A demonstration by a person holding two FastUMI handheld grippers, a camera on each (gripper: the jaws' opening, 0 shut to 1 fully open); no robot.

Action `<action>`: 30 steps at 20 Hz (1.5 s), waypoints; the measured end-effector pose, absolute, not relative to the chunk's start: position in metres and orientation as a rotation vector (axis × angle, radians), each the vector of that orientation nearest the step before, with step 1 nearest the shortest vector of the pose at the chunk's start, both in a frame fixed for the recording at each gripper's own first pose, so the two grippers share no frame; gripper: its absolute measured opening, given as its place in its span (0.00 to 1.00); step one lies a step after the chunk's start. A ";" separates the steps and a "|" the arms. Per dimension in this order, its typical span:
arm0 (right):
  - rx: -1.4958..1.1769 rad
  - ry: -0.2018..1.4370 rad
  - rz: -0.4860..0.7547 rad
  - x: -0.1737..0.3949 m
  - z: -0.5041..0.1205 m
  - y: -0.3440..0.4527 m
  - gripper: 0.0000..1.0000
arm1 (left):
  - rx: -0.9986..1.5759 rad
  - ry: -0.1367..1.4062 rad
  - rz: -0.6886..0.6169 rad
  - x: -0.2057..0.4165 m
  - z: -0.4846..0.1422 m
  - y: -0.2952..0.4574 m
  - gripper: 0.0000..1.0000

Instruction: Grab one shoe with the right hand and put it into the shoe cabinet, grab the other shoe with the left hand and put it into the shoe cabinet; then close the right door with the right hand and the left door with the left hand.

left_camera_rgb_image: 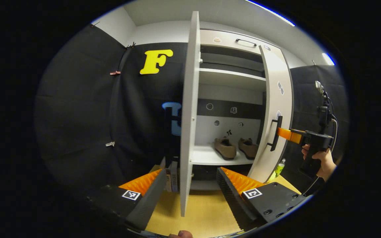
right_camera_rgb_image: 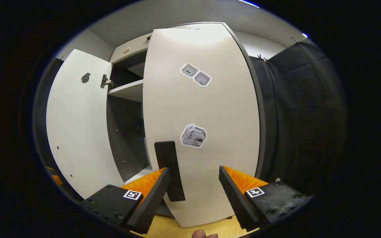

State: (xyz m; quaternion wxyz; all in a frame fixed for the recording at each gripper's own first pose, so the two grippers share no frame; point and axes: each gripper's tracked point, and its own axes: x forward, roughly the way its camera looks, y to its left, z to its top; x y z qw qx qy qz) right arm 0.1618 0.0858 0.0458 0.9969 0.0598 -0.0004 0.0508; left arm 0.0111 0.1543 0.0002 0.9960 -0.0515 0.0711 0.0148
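Observation:
Two tan shoes (left_camera_rgb_image: 225,148) (left_camera_rgb_image: 248,147) stand side by side on the low shelf inside the white shoe cabinet (left_camera_rgb_image: 232,79). The left door (left_camera_rgb_image: 189,109) stands open, seen edge-on. My left gripper (left_camera_rgb_image: 190,185) is open, with the door's edge between its fingers and not touching them. The right door (left_camera_rgb_image: 275,99) is part open. My right gripper (left_camera_rgb_image: 286,134), held by a hand (left_camera_rgb_image: 321,162), is at its black handle (left_camera_rgb_image: 274,138). In the right gripper view, the right gripper (right_camera_rgb_image: 193,188) is open, close to the right door's face (right_camera_rgb_image: 207,109), with the handle (right_camera_rgb_image: 170,170) beside its left finger.
A green bottle (left_camera_rgb_image: 279,168) stands by the right door's foot. Books (left_camera_rgb_image: 171,177) stand under the cabinet at the left. A wooden surface (left_camera_rgb_image: 203,211) lies below. The left door (right_camera_rgb_image: 78,125) swings out wide in the right gripper view. Black cloth walls surround the booth.

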 end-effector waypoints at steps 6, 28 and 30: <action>0.111 0.038 0.094 0.162 0.040 0.089 0.98 | -0.090 0.107 0.145 0.019 0.011 0.220 0.97; 0.131 0.018 0.060 0.117 0.053 0.038 0.98 | -0.093 0.093 0.044 0.072 0.016 0.178 0.94; 0.129 0.017 0.058 0.116 0.054 0.031 0.98 | -0.087 0.091 0.020 0.076 0.018 0.163 0.91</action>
